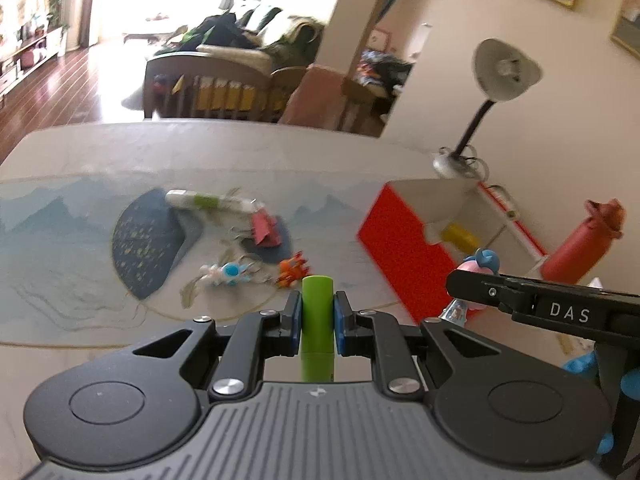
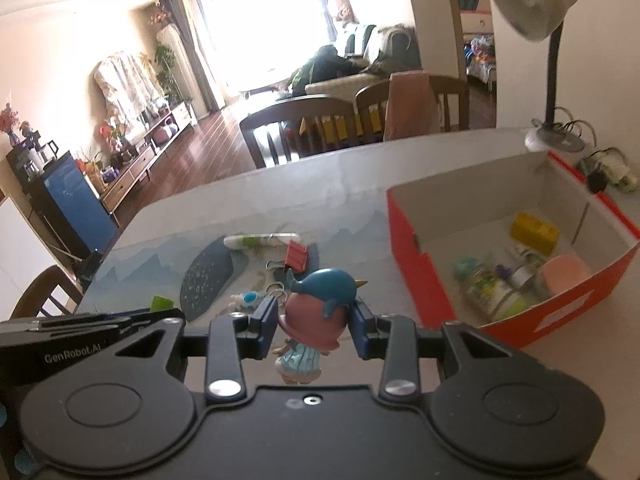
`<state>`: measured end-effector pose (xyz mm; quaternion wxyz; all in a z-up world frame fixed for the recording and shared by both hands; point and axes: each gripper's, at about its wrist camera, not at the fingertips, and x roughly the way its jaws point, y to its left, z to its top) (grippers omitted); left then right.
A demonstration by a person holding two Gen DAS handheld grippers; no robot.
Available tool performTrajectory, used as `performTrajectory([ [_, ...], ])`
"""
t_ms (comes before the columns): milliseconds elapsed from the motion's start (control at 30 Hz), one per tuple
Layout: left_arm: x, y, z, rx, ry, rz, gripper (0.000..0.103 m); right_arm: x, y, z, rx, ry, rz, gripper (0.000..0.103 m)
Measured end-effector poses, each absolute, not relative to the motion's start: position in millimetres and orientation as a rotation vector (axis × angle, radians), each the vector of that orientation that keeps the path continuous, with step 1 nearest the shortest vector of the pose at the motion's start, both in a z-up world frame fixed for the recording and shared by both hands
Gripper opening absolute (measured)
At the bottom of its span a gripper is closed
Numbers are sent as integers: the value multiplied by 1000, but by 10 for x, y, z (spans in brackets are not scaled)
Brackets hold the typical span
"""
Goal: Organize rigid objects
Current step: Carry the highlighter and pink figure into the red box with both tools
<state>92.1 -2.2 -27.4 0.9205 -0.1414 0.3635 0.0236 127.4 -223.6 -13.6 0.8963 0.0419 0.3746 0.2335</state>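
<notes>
- Left gripper (image 1: 317, 322) nearest in left wrist view: jaws closed narrow on green cylinder (image 1: 317, 312), upright between the blue pads (image 1: 294, 322), held clear above the bench (image 1: 80, 320).
- Right gripper (image 2: 316, 322) nearest in right wrist view: jaws clamped on figurine (image 2: 316, 300) w/ pink head and blue whale-shaped hat; pads press the head on both sides, pale blue body hangs below.
- Same figurine shows in left view at right edge, just past the right gripper's black arm marked "DAS".
- Blue-gloved hand (image 1: 584, 364) partly visible at lower right of left view, under that arm.
- Bench carries a printed mat (image 1: 60, 220) w/ blue mountain pattern and a dark blue fan shape.
- Loose items on mat, mid-distance: small white-blue toy (image 1: 224, 272), orange toy (image 1: 294, 270) just beside it, red binder clip (image 2: 297, 256) further back, long white-green tube (image 1: 212, 202) beyond the clip. Blurred; finer detail not readable.
- Orange box (image 2: 424, 272) to the right of the mat, open top, white inside. Holds yellow block (image 2: 534, 230) near the back wall, pink cup (image 2: 566, 274) at right, plus several greenish/white items too blurred to name.
- Red bottle (image 1: 576, 244) stands right of the box in left view.
- Desk lamp (image 2: 548, 60) on far bench corner behind the box, grey shade, black neck, cables beside its base.
- Beyond the bench: wooden chairs (image 2: 312, 124), sofa piled w/ clothes, bright window.
</notes>
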Motion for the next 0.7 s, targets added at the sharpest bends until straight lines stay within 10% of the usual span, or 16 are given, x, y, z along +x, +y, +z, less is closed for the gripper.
performTrajectory([
  [700,1493,-815,-27,-235,747,-103,16,1680,-3228,-1,104,770,394,37],
])
